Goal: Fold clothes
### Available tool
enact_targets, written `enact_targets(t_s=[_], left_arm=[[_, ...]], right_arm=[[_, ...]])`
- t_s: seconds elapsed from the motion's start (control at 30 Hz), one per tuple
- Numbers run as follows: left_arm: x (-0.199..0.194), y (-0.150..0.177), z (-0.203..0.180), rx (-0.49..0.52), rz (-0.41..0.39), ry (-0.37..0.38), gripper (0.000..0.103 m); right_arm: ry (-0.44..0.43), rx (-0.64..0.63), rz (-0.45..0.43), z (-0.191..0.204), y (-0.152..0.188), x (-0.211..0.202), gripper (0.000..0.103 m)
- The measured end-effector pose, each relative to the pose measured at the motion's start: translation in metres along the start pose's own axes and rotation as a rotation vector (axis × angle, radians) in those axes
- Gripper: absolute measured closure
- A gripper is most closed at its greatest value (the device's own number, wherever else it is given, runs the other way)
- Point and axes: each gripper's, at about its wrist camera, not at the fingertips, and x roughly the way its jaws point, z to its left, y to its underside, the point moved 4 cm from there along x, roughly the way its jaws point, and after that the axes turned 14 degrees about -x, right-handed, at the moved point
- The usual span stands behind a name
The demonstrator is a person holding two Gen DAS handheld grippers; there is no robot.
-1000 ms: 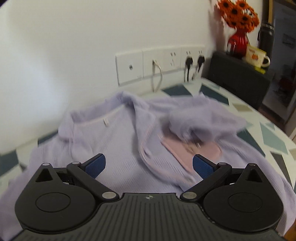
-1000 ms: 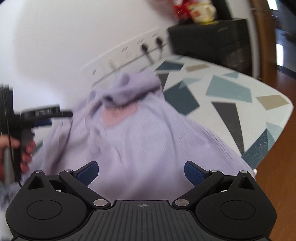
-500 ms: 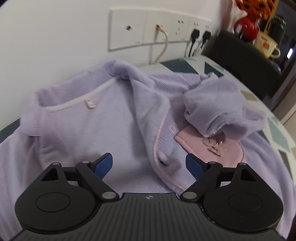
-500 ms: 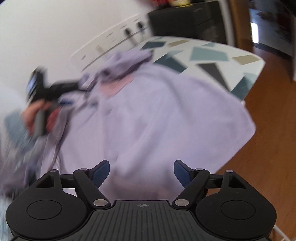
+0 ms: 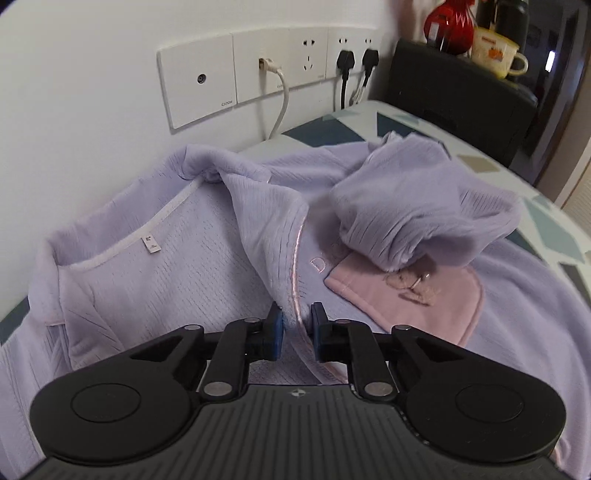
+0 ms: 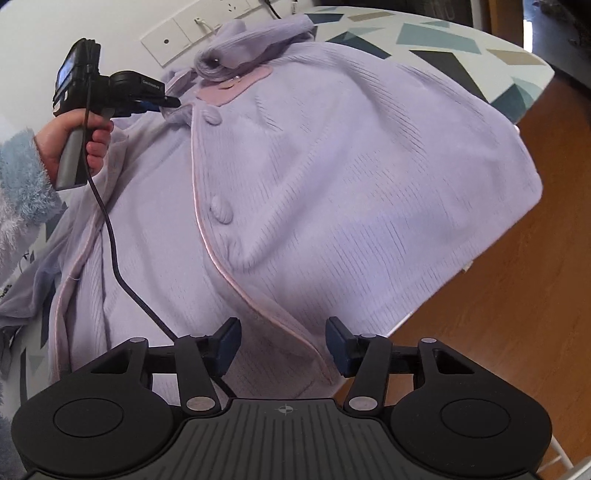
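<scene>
Lilac pyjama top: unfolded, spread to the table's near edge (sleeve bunched on pocket).
Left gripper: just closed, pinching the placket.
Right gripper: closing, half-wide, hem between jaws, ungripped.
Progress: no fold yet.

A white wall was seen behind a table patterned with teal, grey and beige shapes. White socket plates were mounted on it, two black plugs inserted. Wooden flooring was lit brightly.
</scene>
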Motion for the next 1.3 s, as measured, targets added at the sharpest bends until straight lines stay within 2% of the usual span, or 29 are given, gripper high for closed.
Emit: enact_targets(t_s=[0.03,0.07,0.13,0.2,0.23,0.3,0.37,0.4,0.53,0.57,0.63,0.7,0.77,0.8,0.87,0.97,1.03,1.13,1.2,1.27,1.3], left_arm=[[0.001,0.000,0.004,-0.016,0.013,0.004,0.087],[0.002,0.001,0.007,-0.032,0.026,0.007,0.087],[0.005,0.001,0.014,-0.066,0.049,0.019,0.087],[0.010,0.001,0.016,-0.080,0.061,0.010,0.081],[0.013,0.001,0.017,-0.087,0.067,0.005,0.073],[0.018,0.000,0.020,-0.102,0.072,0.000,0.071],[0.023,0.001,0.020,-0.119,0.079,0.015,0.086],[0.022,0.001,0.019,-0.118,0.073,0.012,0.087],[0.013,-0.005,0.008,-0.108,0.035,0.007,0.090],[0.009,-0.008,0.005,-0.106,0.025,0.007,0.090],[-0.005,-0.018,0.003,-0.147,-0.001,0.050,0.090],[-0.018,-0.027,0.003,-0.180,-0.023,0.081,0.090],[-0.025,-0.028,0.004,-0.186,-0.012,0.114,0.090],[-0.024,-0.024,0.004,-0.171,-0.002,0.095,0.090],[-0.018,-0.016,0.009,-0.145,0.024,0.056,0.090],[-0.004,-0.001,0.021,-0.128,0.068,0.008,0.090],[0.001,0.007,0.027,-0.121,0.082,-0.010,0.090],[-0.001,0.012,0.027,-0.088,0.074,-0.022,0.089],[-0.001,0.012,0.027,-0.084,0.076,-0.026,0.089],[0.003,0.012,0.026,-0.086,0.089,-0.044,0.082],[0.003,0.012,0.025,-0.079,0.093,-0.063,0.079]], right_arm=[[-0.005,-0.004,0.003,0.001,0.000,0.000,0.069],[-0.010,-0.007,0.006,0.001,-0.001,0.001,0.072],[-0.013,-0.005,0.004,0.000,-0.002,0.000,0.073],[-0.013,0.025,-0.014,-0.004,-0.001,-0.003,0.070],[-0.007,0.045,-0.020,-0.008,-0.001,-0.004,0.068],[-0.010,0.076,-0.028,-0.013,0.000,-0.004,0.068],[-0.025,0.083,-0.024,-0.014,0.000,-0.002,0.073],[-0.029,0.078,-0.019,-0.013,0.000,-0.001,0.076],[0.095,0.047,-0.040,-0.015,-0.005,-0.005,0.096],[0.146,0.061,-0.070,-0.023,-0.009,-0.012,0.096],[0.280,0.085,-0.219,-0.032,-0.022,-0.046,0.096],[0.397,0.068,-0.468,-0.034,-0.034,-0.097,0.096],[0.430,0.027,-0.566,-0.030,-0.037,-0.125,0.096],[0.447,0.006,-0.614,-0.028,-0.038,-0.139,0.096],[0.416,-0.003,-0.529,-0.026,-0.030,-0.129,0.096],[0.326,-0.008,-0.273,-0.025,-0.001,-0.078,0.097],[0.259,0.039,-0.147,-0.022,0.020,-0.041,0.097],[0.184,0.069,-0.124,-0.009,0.030,-0.024,0.097],[0.091,0.092,-0.098,-0.008,0.031,-0.021,0.096],[-0.023,0.155,-0.031,-0.015,0.029,-0.014,0.094],[-0.056,0.190,-0.012,-0.020,0.029,-0.011,0.088]])
